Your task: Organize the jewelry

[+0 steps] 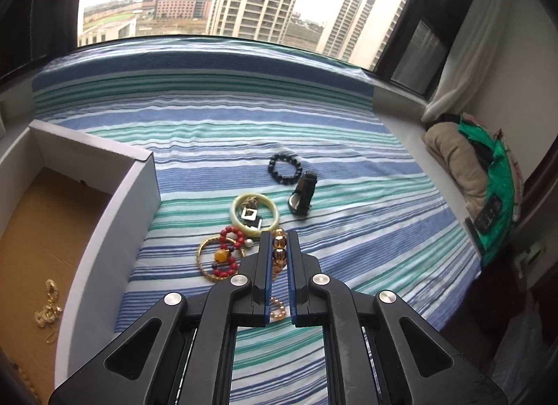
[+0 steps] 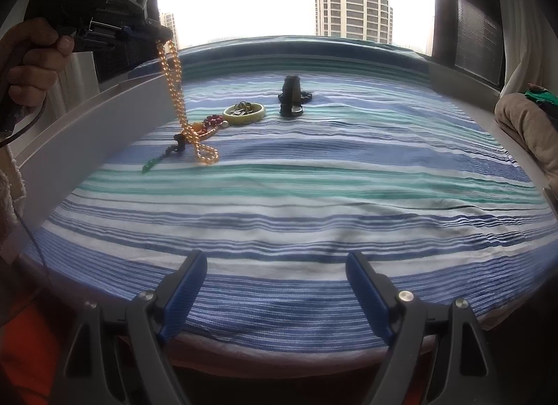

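Observation:
My left gripper is shut on an amber bead necklace. In the right wrist view it hangs from the left gripper as a long strand, its lower end resting on the striped cloth. On the cloth lie a red bead bracelet with a gold ring, a pale jade bangle with small pieces inside, a black bead bracelet and a black watch. A cardboard box at the left holds a gold chain. My right gripper is open and empty above the cloth's near edge.
A window runs along the far side of the cloth. Folded clothes and a green bag lie at the right. The box wall stands along the cloth's left side. A green and black cord lies by the necklace.

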`<state>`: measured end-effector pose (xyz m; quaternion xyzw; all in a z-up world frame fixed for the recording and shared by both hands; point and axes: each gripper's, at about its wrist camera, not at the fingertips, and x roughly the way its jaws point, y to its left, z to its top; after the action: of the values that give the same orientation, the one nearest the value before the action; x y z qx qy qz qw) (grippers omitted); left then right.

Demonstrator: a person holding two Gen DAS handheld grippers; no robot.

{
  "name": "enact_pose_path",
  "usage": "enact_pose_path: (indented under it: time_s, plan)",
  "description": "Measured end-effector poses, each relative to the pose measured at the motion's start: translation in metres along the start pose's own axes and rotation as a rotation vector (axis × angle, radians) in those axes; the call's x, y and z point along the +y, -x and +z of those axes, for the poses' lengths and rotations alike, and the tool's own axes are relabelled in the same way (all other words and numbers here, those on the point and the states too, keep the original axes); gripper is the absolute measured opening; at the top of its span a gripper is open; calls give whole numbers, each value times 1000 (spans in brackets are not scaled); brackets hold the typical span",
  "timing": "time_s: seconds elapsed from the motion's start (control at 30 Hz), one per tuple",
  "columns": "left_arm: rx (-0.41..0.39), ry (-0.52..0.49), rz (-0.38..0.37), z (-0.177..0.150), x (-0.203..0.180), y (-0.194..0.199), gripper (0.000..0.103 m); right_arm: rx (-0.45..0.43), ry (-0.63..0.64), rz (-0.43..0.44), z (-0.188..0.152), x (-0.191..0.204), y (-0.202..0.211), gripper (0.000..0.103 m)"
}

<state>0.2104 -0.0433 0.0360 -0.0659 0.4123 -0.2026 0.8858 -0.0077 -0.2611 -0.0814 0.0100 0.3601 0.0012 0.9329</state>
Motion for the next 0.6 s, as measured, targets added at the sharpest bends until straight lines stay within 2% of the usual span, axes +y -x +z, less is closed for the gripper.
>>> enact_pose_path:
  time_s: [0.6]
  plan:
    - [-70, 23, -55, 6, 1, 42, 5, 2, -11, -2, 0, -2, -1, 83]
